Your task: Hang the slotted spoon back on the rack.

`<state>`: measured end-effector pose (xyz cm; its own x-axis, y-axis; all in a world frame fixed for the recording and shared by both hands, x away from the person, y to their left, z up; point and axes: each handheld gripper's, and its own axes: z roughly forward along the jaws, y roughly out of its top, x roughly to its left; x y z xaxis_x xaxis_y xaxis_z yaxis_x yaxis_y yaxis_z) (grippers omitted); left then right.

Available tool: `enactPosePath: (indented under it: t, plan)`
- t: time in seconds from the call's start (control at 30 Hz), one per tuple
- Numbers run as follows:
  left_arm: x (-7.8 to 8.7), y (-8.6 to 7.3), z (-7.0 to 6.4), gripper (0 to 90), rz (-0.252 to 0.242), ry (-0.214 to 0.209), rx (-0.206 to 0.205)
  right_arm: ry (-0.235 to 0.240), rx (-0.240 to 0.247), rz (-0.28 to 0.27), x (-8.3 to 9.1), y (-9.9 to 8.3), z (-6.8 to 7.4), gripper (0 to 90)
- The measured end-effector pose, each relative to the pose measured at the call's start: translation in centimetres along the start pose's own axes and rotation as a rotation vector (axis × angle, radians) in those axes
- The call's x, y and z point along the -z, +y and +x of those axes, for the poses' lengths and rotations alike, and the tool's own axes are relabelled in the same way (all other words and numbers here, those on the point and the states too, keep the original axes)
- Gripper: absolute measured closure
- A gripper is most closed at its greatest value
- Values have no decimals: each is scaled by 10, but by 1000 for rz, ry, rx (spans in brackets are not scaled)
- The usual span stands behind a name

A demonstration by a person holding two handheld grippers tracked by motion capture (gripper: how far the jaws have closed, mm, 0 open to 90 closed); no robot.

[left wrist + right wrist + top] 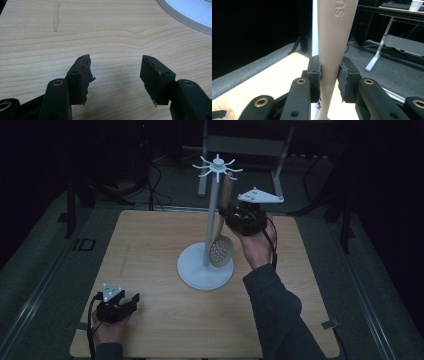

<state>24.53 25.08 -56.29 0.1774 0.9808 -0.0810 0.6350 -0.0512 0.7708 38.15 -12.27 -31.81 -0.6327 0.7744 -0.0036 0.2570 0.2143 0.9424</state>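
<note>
Jaws: right gripper [329,77] clamped on slotted spoon [221,247] handle; left gripper [116,75] wide, empty
Spoon upright beside white rack [206,270] pole, counter [150,250] centre; left gripper rests near front-left corner

Embossed "SU" on spoon handle [334,30]

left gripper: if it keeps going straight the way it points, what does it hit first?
Probably the white stand's round base. The left gripper is open over bare table, with the base ahead and to the right; the line may narrowly miss it.
</note>
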Motion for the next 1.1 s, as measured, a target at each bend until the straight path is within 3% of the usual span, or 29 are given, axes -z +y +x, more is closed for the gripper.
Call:
enactPosePath:
  t: [0.2,0.37,0.7,0.93,1.1]
  plan:
    - [0,0,0,421,0,0,-1,8,-3,-10,0,-2,0,717]
    - [0,0,0,421,0,0,-1,10,2,-25,5,-2,1,603]
    - [0,0,0,421,-1,0,0,-14,-3,-18,12,-8,0,470]
    - [1,0,0,421,-3,0,2,-37,-21,2,23,-29,-6,430]
    - [0,0,0,421,-4,1,-1,-54,-29,49,31,-62,-18,421]
